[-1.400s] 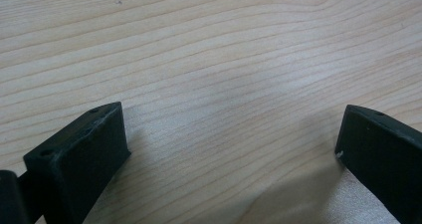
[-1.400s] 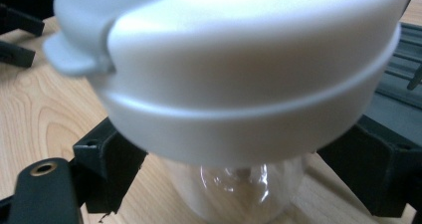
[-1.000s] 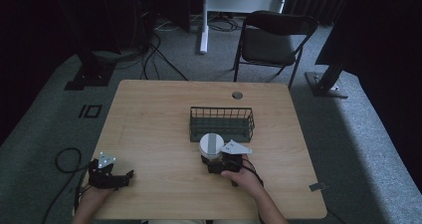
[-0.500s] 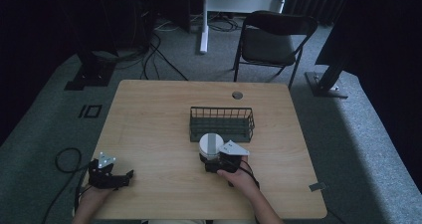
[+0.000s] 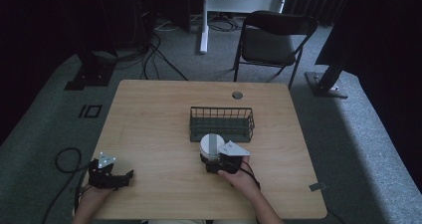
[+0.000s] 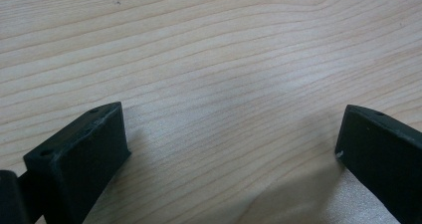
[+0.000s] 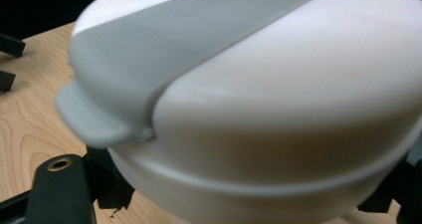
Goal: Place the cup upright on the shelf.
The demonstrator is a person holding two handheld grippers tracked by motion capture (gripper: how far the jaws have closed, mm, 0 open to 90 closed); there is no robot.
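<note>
Wooden surface (image 5: pixel 159 119) in dim room, folding chair (image 5: pixel 271 40) beyond far edge | wire basket (image 5: pixel 221 124) at centre | white round container with grey lid strap (image 5: pixel 212 145) just near of basket, clamped in right gripper (image 5: pixel 215 160) jaws | left gripper (image 5: pixel 112 175) at near-left corner, jaws wide apart over bare wood

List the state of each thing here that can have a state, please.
Left tool: open, holding nothing, low over the table.
Right tool: shut on the white container.
White container: lid on, beside the basket.
Basket: upright, looks empty.
Chair: unfolded, unoccupied.
</note>
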